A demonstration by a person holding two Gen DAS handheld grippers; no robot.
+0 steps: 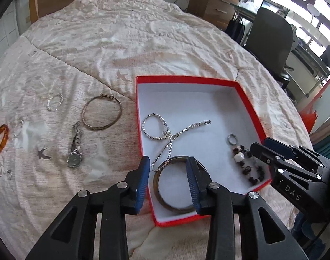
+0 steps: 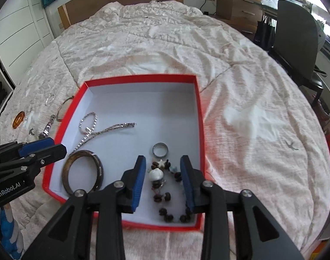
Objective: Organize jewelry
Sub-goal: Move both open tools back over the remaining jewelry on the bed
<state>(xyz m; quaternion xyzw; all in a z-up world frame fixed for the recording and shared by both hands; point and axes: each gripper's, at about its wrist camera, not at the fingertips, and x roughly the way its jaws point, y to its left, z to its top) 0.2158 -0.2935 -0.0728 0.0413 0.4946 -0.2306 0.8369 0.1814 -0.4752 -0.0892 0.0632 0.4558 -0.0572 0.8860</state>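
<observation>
- Your left tongs and right tongs both stand apart, holding nothing.
- The brown round bangle lies under the left tongs, in the red box with white inside; dip and you could bump it out.
- The dark bead bracelet under the right tongs could snag.

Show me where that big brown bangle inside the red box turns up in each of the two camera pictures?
Left wrist view: the brown bangle lies in the near left corner of the red box, low in the middle of the picture, between the left tool's fingers.
Right wrist view: the bangle sits low on the left, in the box's near left corner.
Shared landmark: the silver chain lies just beyond it in both.
</observation>
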